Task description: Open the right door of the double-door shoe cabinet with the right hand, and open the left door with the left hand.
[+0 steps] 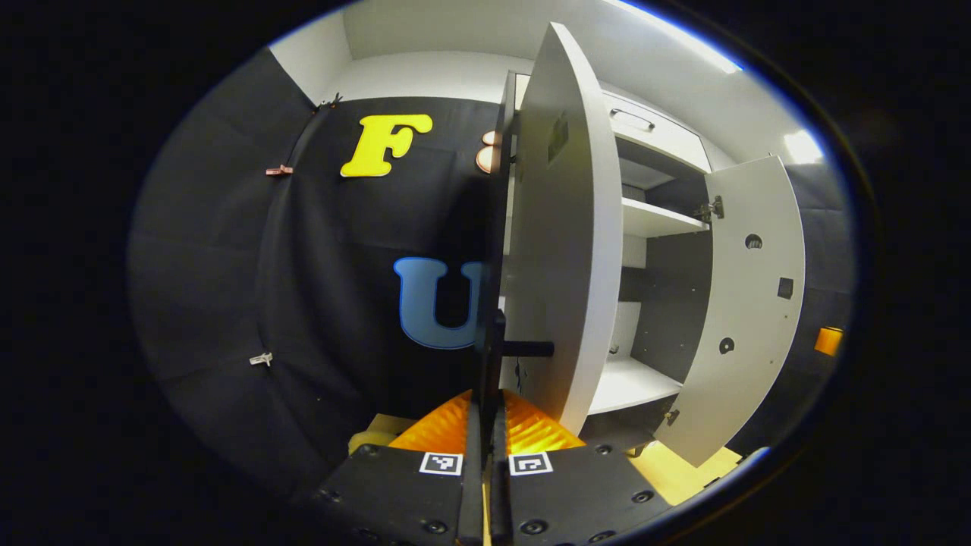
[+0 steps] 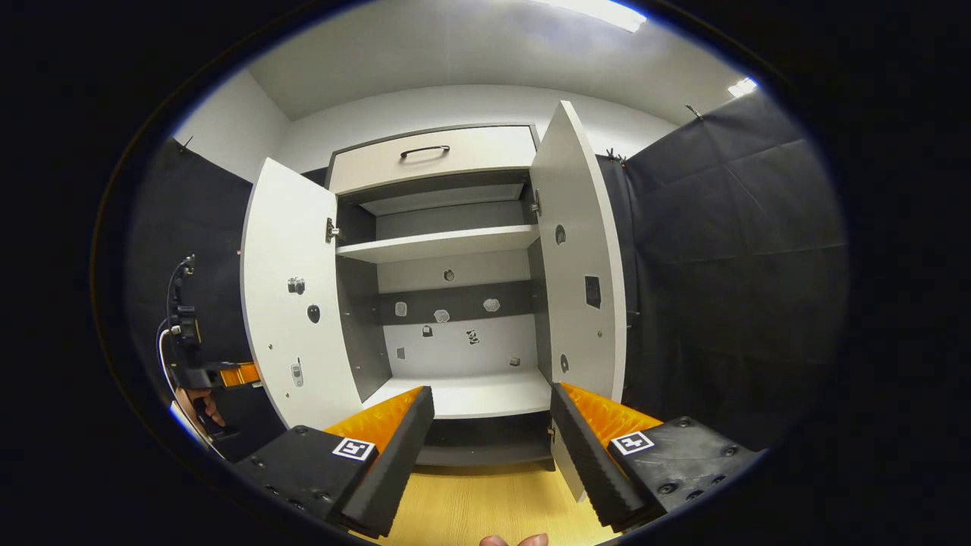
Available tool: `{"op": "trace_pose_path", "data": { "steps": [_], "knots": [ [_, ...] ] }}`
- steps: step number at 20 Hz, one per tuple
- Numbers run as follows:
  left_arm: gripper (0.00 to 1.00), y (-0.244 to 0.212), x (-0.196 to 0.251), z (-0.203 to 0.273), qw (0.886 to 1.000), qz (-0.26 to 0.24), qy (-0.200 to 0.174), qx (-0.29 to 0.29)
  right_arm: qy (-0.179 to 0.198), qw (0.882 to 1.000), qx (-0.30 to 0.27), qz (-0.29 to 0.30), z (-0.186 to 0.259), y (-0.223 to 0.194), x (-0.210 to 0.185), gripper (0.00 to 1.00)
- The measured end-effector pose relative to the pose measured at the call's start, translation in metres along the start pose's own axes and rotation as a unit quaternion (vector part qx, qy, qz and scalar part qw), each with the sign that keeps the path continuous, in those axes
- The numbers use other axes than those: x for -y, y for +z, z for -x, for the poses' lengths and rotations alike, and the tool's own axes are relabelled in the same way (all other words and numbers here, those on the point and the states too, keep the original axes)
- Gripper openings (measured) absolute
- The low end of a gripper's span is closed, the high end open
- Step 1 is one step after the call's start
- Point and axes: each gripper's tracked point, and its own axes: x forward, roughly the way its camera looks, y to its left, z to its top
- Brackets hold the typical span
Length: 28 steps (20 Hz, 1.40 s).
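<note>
Left gripper view close along the left door (image 1: 565, 250)'s edge; right gripper view squarely facing the shared open cabinet (image 2: 447, 303).

Left gripper (image 1: 489, 413): fingers closed tight together, low centre, clamped on dark handle (image 1: 526, 349) of left door (image 1: 565, 227).
Left door: swung wide, edge-on just ahead of fingers, rising to top.
Cabinet (image 1: 660, 174): open, ahead-right; white shelves (image 1: 658, 218) inside, upper & lower.
Right door (image 1: 747, 303): also open, far right, inner face w/ holes, hinge at top.
Drawer (image 1: 652, 125): above shelves, shut, dark pull.
Floor (image 1: 686, 470): light wood, lower right.
</note>
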Motion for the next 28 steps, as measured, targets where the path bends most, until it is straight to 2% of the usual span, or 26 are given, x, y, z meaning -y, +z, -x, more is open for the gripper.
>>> {"op": "trace_pose_path", "data": {
  "steps": [7,8,10,15,18,22,28],
  "knots": [
    [0.08,0.005,0.003,0.034,1.0,-0.007,0.018,0.006,0.009,1.0,0.004,0.003,-0.002,0.005,-0.004,0.97],
    [0.05,0.006,0.005,0.041,1.0,-0.003,0.021,0.007,0.011,1.0,0.005,0.002,-0.002,0.007,-0.006,0.97],
    [0.14,0.008,0.007,0.053,1.0,0.002,0.026,0.008,0.012,1.0,0.007,0.008,-0.004,0.009,-0.009,0.97],
    [0.96,0.01,0.012,0.075,0.999,-0.018,0.043,0.007,0.026,0.999,0.017,0.021,-0.005,0.017,-0.023,0.98],
    [0.96,0.013,0.022,0.085,0.999,-0.004,0.04,0.015,0.029,0.999,0.019,0.014,-0.004,0.018,-0.031,0.98],
    [0.96,0.02,0.025,0.097,0.998,-0.005,0.054,0.027,0.025,0.999,0.019,0.021,-0.003,0.018,-0.03,0.98],
    [0.94,0.022,0.048,0.103,0.999,-0.012,0.041,0.027,0.023,0.999,0.022,0.017,-0.002,0.02,-0.028,0.98]
  ]
}}
